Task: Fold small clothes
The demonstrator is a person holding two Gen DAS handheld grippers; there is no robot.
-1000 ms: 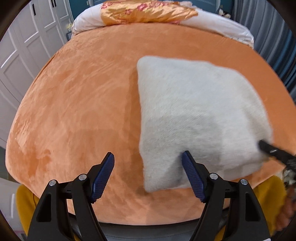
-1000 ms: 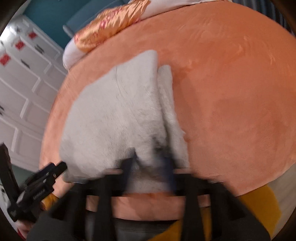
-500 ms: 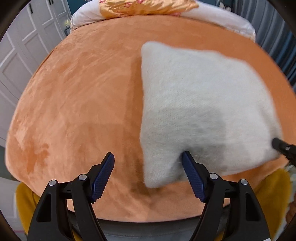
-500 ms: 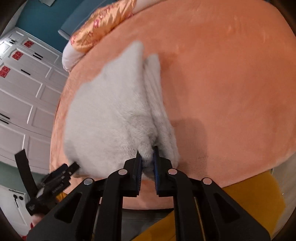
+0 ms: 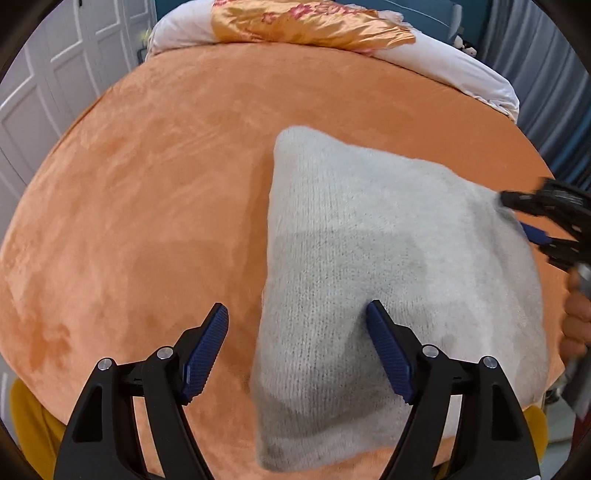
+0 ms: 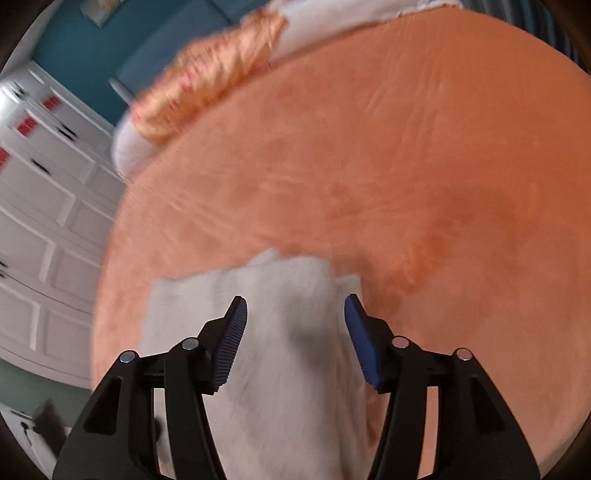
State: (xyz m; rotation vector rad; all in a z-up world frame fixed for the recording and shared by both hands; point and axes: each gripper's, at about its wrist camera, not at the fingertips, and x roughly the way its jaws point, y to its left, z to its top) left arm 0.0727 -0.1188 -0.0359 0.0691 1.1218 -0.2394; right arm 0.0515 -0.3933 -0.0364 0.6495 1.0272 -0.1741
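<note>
The folded grey knit garment (image 5: 369, 295) lies lengthwise toward the pillows (image 5: 314, 26) on the orange bed (image 5: 147, 184), both the left tool (image 5: 297, 347) and the right tool (image 6: 293, 339) gaping empty, the latter's view blurred.

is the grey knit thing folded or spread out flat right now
Folded. In the right wrist view the grey knit garment shows stacked layer edges at its far end, and in the left wrist view it lies as a compact block on the orange bedcover.

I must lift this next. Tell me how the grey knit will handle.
The knit looks soft and fuzzy, so it will probably flop and sag from one corner. It likely drags on the plush orange blanket rather than sliding. Folded layers may slip apart.
</note>
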